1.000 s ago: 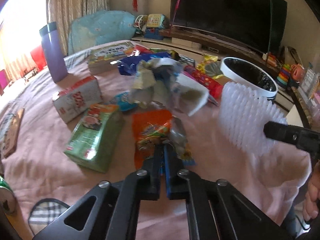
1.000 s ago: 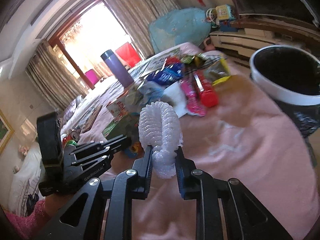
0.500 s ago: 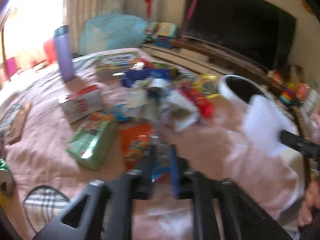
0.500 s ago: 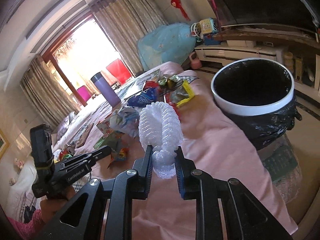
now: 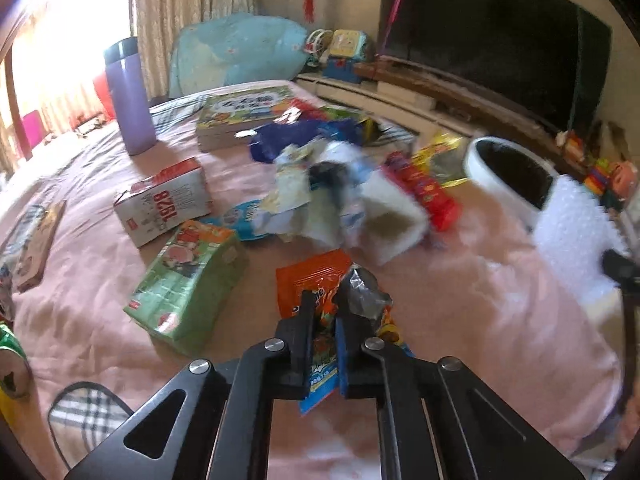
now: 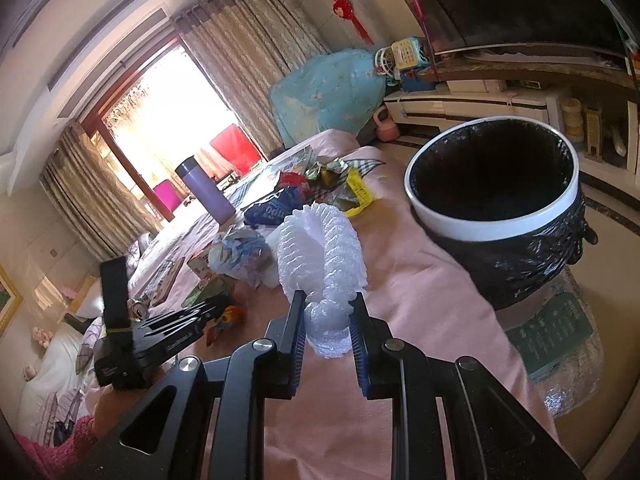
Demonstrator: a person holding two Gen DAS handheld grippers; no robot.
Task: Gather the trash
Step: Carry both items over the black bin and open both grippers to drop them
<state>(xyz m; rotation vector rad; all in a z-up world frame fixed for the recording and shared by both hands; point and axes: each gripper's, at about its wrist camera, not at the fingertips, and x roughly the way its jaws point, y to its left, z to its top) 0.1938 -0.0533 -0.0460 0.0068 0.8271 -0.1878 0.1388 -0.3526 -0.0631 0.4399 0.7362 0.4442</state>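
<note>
On the pink bedspread (image 5: pixel 460 300) lies a heap of trash. My left gripper (image 5: pixel 326 304) has its jaws closing on a colourful snack wrapper (image 5: pixel 320 368), pinched between the pads beside an orange packet (image 5: pixel 304 280) and crumpled silver foil (image 5: pixel 366 300). My right gripper (image 6: pixel 326 308) is shut on a white foam net (image 6: pixel 324 240), held up over the bed's edge a short way left of the black-lined trash bin (image 6: pixel 492 216). The left wrist view shows the same foam net (image 5: pixel 572 232) in front of the bin (image 5: pixel 508 196). The left gripper (image 6: pixel 212 308) appears low at the left of the right wrist view.
A green pack (image 5: pixel 188 284), a red and white box (image 5: pixel 164 204), a purple flask (image 5: pixel 130 96), a book (image 5: pixel 244 112), crumpled paper (image 5: pixel 320 196) and red packets (image 5: pixel 428 196) lie on the bed. A TV (image 5: pixel 492 32) on a low shelf stands behind the bin.
My right gripper carried the foam net toward the bin, which now looms larger on the right. The left gripper stayed at the orange packet with the wrapper between its jaws.
</note>
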